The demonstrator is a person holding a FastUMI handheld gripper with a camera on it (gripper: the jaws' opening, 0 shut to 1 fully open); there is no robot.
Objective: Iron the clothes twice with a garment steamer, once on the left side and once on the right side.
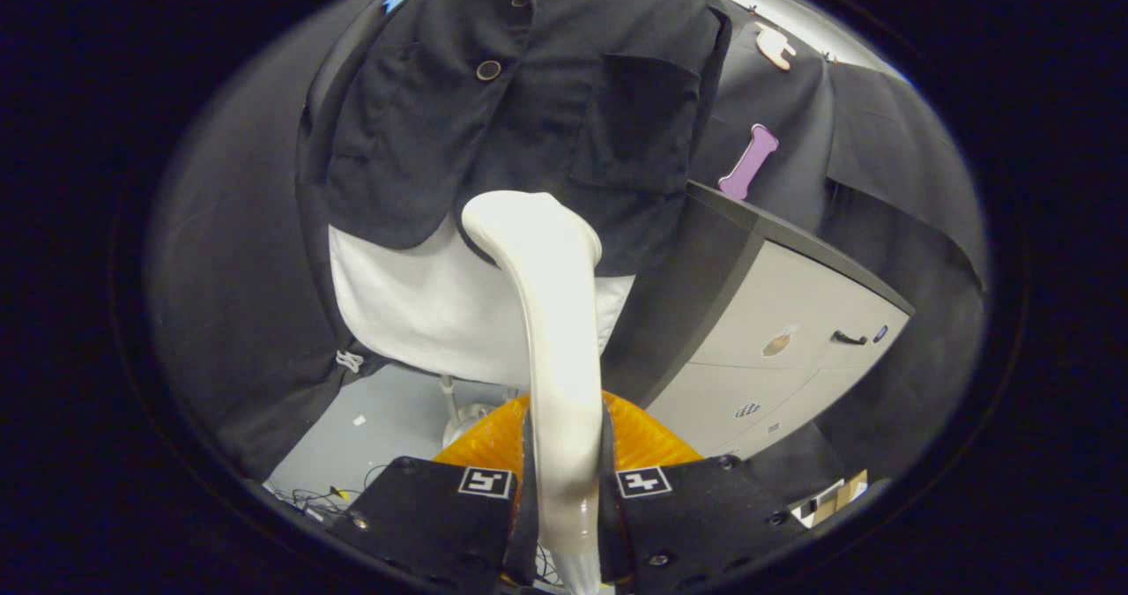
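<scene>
We have the claw (pixel 564 489) clamped tight on the steamer (pixel 551 330), both fingers (pixel 441 516) pressing the sides of its white handle. The handle rises straight ahead from between the fingers and curves over to a rounded head. That head sits right at the bottom hem of the black jacket (pixel 529 101), just about touching the cloth, though we cannot tell if it truly presses on it. The jacket hangs ahead of the claw, buttoned, with a pocket on either side. Below it we see a white shirt (pixel 414 304) hanging out from under the hem, behind the handle. Just beyond the fingers an orange base (pixel 643 436) peeks out around the handle. Off to the right of the claw stands a grey cabinet (pixel 793 330) with a dark top and a small black handle.
</scene>
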